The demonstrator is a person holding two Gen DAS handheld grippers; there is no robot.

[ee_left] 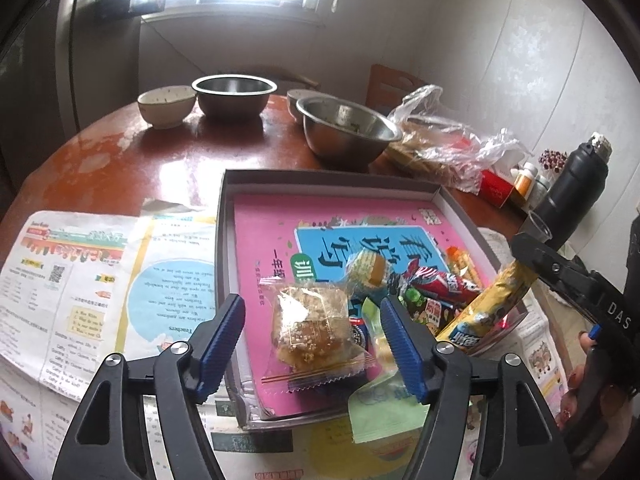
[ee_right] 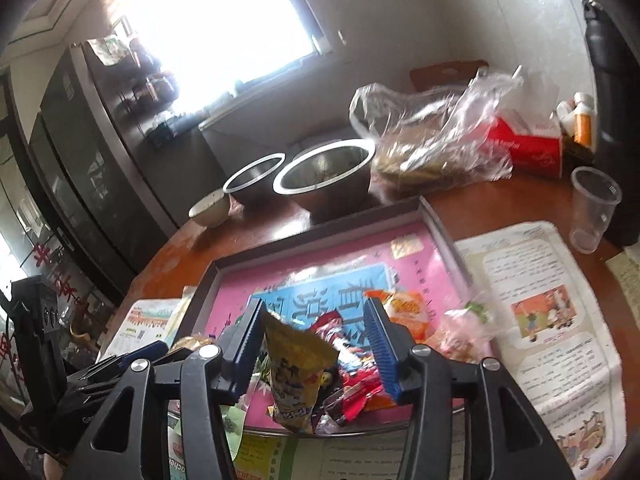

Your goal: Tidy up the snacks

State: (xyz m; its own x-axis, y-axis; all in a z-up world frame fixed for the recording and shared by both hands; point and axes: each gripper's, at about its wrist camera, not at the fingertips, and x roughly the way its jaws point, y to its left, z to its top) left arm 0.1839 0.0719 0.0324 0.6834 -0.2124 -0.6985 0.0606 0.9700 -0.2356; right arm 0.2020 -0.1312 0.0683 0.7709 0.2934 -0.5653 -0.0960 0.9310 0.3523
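1. Pink book cover (ee_left: 280,240) is seen lining a shallow grey tray (ee_left: 222,240) on a round red-brown table (ee_left: 120,160).
2. Snacks are piled in the tray's near corner: a clear-wrapped cake (ee_left: 310,324), a red packet (ee_left: 436,280), an orange packet (ee_left: 464,264), a green packet (ee_left: 420,308).
3. Left gripper (ee_left: 312,336) is held with jaws apart. The cake lies between the blue pads, flat on the book cover; no pad is seen pressing it.
4. Right gripper (ee_right: 316,340) is also held with jaws apart. A yellow pouch (ee_right: 296,376) stands tilted between its pads, lower end resting among the snacks. It lies close to the left pad; contact cannot be told. The right pad is clear of it.
5. In the left view the yellow pouch (ee_left: 484,308) is seen leaning over the tray's right edge, top end at the right gripper's fingers.
6. Newspaper (ee_left: 80,280) is spread under and around the tray.
7. Behind the tray: two steel bowls (ee_left: 234,96), a ceramic bowl (ee_left: 167,105), a plastic bag (ee_left: 440,148), a clear cup (ee_right: 592,212).
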